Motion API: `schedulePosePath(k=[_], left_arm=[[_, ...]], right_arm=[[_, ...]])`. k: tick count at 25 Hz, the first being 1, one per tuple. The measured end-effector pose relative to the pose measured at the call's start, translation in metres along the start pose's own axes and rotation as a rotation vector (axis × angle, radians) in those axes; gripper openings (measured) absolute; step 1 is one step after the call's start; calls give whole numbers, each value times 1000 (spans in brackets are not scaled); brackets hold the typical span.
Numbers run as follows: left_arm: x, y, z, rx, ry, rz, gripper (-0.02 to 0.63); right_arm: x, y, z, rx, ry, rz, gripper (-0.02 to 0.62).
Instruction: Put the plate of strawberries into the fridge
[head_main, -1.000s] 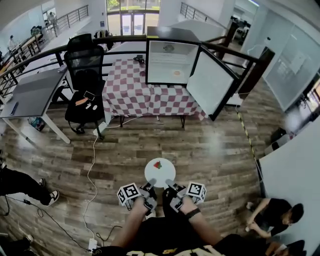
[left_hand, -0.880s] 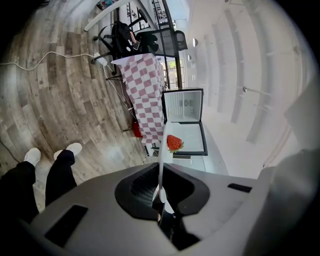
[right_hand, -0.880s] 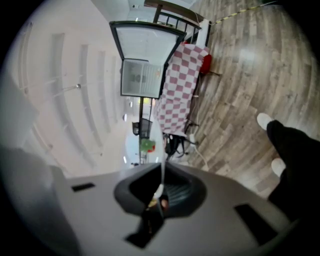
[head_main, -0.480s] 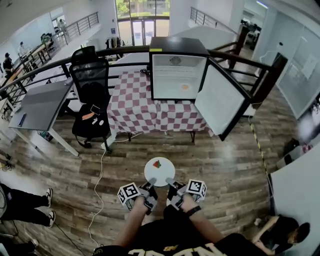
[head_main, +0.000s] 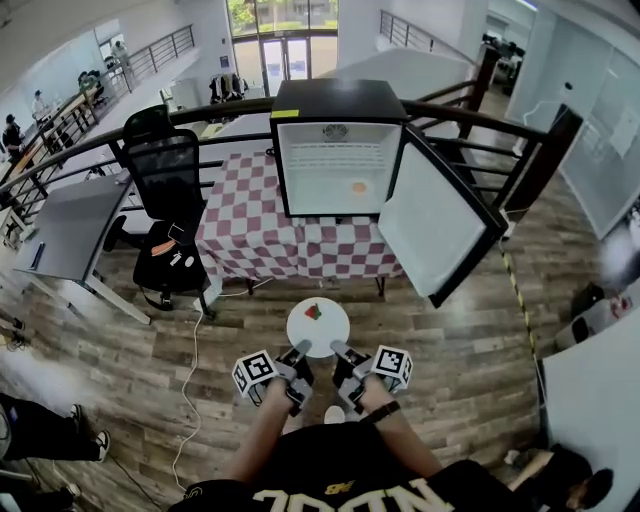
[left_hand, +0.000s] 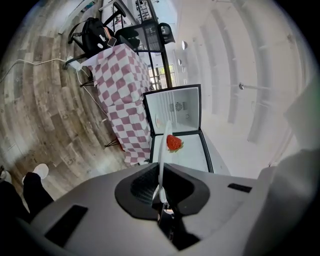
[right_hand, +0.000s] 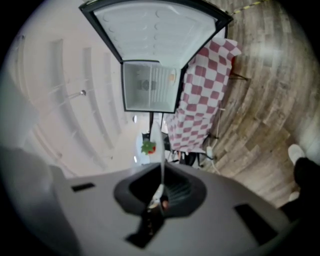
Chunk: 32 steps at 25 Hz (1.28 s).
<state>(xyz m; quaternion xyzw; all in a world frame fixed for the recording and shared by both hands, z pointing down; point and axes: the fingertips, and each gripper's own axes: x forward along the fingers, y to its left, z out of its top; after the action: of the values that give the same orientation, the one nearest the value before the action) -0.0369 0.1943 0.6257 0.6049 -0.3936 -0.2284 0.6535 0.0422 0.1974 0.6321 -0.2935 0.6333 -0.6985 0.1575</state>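
A round white plate with a red strawberry on it hangs level over the wooden floor, in front of me. My left gripper is shut on the plate's near-left rim and my right gripper is shut on its near-right rim. Each gripper view shows the plate edge-on between the shut jaws, with the strawberry beside it. Ahead, the small black fridge stands on the checkered table, its door swung open to the right. A small orange thing lies inside the fridge.
A black office chair stands left of the checkered table, next to a grey desk. A white cable runs over the floor at my left. A dark railing runs behind the fridge. A person sits at the lower right.
The fridge and table now show larger and more central than before; I have come closer to them with the plate held in both grippers. The grip looks unchanged.
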Motion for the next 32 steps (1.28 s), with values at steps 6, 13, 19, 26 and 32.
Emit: schedulePosePath(k=[6, 13, 19, 26, 32], left_arm=[[37, -8, 0, 9, 11, 11, 35], [48, -2, -3, 5, 9, 44, 35], [54, 7, -3, -14, 14, 70, 35], [88, 4, 6, -17, 63, 67, 35], [119, 1, 22, -8, 105, 68, 35]], right_arm=[[0, 0, 36, 27, -6, 27, 29], [0, -11, 46, 65, 5, 32, 29], [2, -20, 48, 99, 5, 19, 29], [11, -23, 78, 113, -34, 14, 29], [26, -21, 107, 130, -81, 9, 29]])
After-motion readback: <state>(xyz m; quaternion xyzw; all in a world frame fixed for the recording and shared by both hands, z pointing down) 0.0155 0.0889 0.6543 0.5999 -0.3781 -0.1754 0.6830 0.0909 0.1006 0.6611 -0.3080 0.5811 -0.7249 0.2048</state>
